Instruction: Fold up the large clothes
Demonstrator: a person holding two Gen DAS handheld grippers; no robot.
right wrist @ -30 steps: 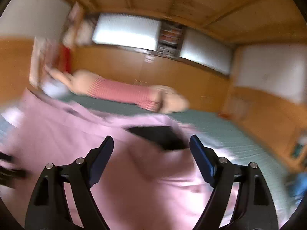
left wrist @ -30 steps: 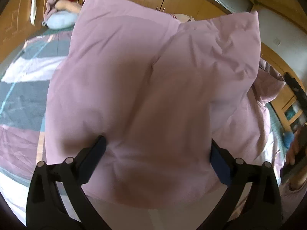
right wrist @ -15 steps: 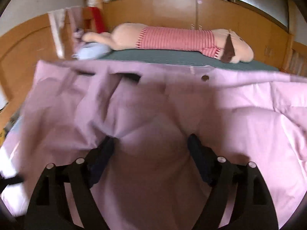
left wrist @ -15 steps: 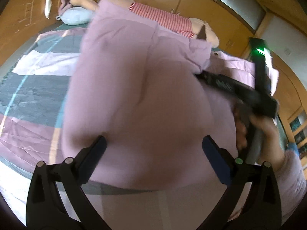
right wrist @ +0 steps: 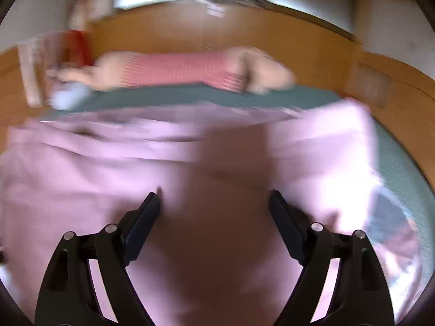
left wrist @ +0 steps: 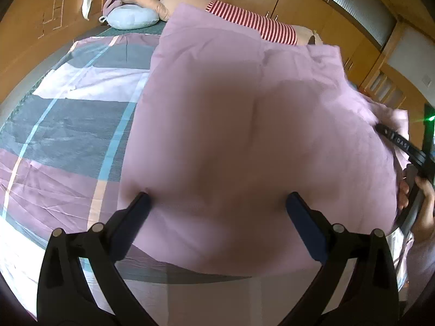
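Observation:
A large pink padded garment (left wrist: 244, 135) lies spread over the bed, folded into a thick pad. My left gripper (left wrist: 217, 201) is open, its fingers wide apart over the garment's near edge, holding nothing. The other gripper's black body and the hand holding it show at the right edge of the left wrist view (left wrist: 413, 157). In the blurred right wrist view the same pink garment (right wrist: 190, 176) fills the lower half. My right gripper (right wrist: 214, 201) is open above it with its fingers spread.
The bed has a purple, grey and white checked cover (left wrist: 68, 125) and a green sheet (right wrist: 190, 97). A long plush toy in a red striped shirt (left wrist: 244, 21) and a pale blue cushion (left wrist: 130, 19) lie at the far side. Wooden cabinets (left wrist: 299, 2) stand behind.
The garment has come down from being held up and now lies flatter on the bed. The right gripper has swung to the garment's right side and tilted up again. Both grippers stay open.

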